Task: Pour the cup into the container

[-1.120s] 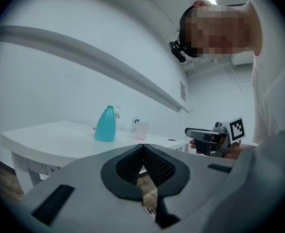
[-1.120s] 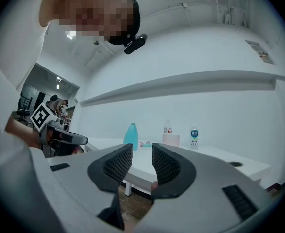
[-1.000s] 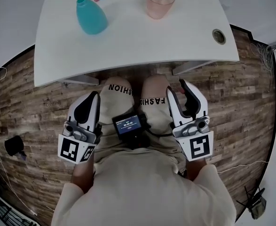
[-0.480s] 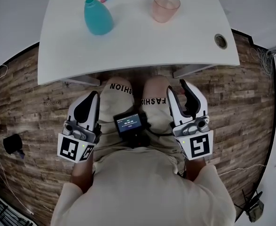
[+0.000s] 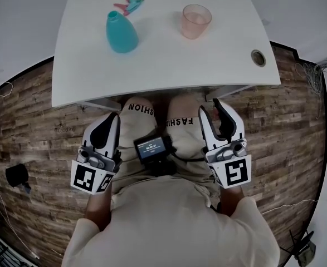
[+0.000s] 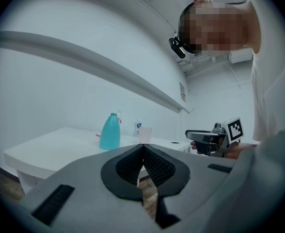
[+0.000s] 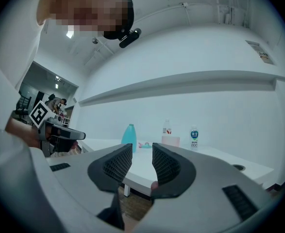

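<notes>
- The white table [image 5: 169, 65] carries everything the task needs on its far half. The person sits back from its near edge, so none of it is within reach of either tool.
- The left gripper [image 5: 115, 117] lies level beside the left knee, its jaws pressed together on nothing (a parked pose, I'd judge, not a working one).
- The right gripper [image 5: 210, 107] sits by the right knee, with its jaws a narrow slit apart and empty. The cup stands on its side of the table, so it is probably the one to fetch it.
- The teal container [image 5: 121, 32] stands upright at the table's left. Its narrow neck points up with no cap showing, which makes a small target for a pour.
- The pink cup [image 5: 196, 21] stands upright to the right, well apart from the container. Nothing touches it, so the pouring hasn't begun.
- A small screen device [image 5: 152, 147] rests on the lap between the two grippers.
</notes>
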A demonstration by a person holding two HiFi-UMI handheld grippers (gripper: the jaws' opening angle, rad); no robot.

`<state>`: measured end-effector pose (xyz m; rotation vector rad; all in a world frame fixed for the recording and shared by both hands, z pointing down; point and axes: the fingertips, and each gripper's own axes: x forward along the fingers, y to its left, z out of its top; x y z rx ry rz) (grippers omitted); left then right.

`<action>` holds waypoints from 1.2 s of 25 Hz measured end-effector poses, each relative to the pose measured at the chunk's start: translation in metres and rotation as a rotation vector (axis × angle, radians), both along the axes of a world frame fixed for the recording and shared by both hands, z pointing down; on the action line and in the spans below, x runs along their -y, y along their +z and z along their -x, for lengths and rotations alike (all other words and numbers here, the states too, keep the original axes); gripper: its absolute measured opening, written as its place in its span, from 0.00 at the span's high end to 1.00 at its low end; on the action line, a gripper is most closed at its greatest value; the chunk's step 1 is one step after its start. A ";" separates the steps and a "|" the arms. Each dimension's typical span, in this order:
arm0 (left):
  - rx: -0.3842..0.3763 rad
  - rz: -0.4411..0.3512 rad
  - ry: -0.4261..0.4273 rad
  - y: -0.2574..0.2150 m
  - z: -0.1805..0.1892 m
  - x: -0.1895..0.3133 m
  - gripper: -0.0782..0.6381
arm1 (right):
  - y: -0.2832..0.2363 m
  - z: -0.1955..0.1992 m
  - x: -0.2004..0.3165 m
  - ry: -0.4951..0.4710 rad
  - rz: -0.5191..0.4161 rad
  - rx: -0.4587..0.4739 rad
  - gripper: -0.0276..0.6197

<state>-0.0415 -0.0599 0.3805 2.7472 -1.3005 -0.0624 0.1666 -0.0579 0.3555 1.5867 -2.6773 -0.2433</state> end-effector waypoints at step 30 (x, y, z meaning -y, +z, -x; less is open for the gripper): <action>-0.007 -0.044 -0.033 -0.022 0.016 0.038 0.88 | -0.023 -0.010 0.042 -0.018 -0.005 -0.039 0.74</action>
